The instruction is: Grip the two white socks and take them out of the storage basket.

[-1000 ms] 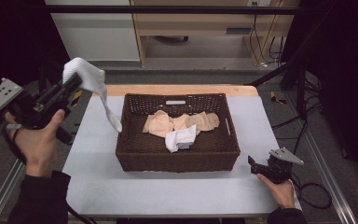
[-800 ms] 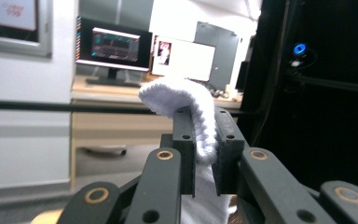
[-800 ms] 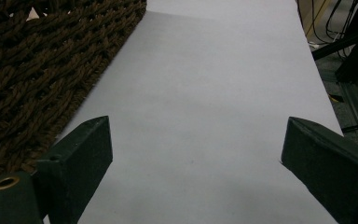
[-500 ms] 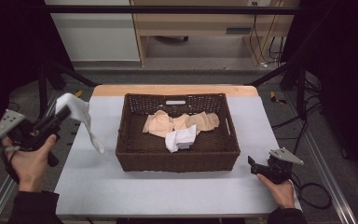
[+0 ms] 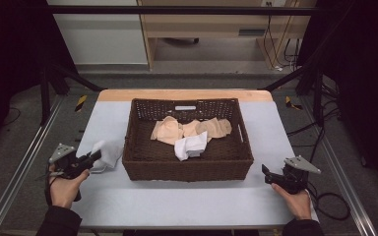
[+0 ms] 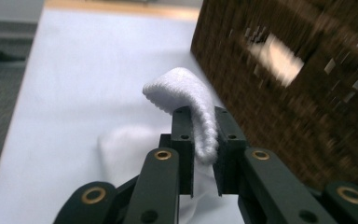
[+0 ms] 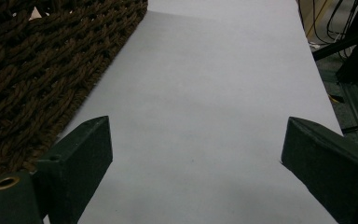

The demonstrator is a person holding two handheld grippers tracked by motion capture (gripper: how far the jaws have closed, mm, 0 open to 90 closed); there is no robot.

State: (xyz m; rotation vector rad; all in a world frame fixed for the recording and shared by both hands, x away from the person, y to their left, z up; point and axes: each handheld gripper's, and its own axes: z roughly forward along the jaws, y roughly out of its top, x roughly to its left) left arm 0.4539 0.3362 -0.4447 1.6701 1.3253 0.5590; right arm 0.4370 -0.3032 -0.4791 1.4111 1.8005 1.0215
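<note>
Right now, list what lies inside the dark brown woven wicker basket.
Inside the dark brown woven wicker basket lie crumpled peach-coloured cloth pieces and, in front of them, one white folded cloth. Whatever sits beneath these cloths is covered, and how many peach pieces there are is unclear.

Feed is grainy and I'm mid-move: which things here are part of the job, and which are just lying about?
In the job:
- white sock, pinched in the left gripper, at the table left of the basket
- basket
- socks left inside it: a white one, beige ones

Lying about:
- right gripper, jaws apart on nothing
- cables
- wooden desk behind
</note>
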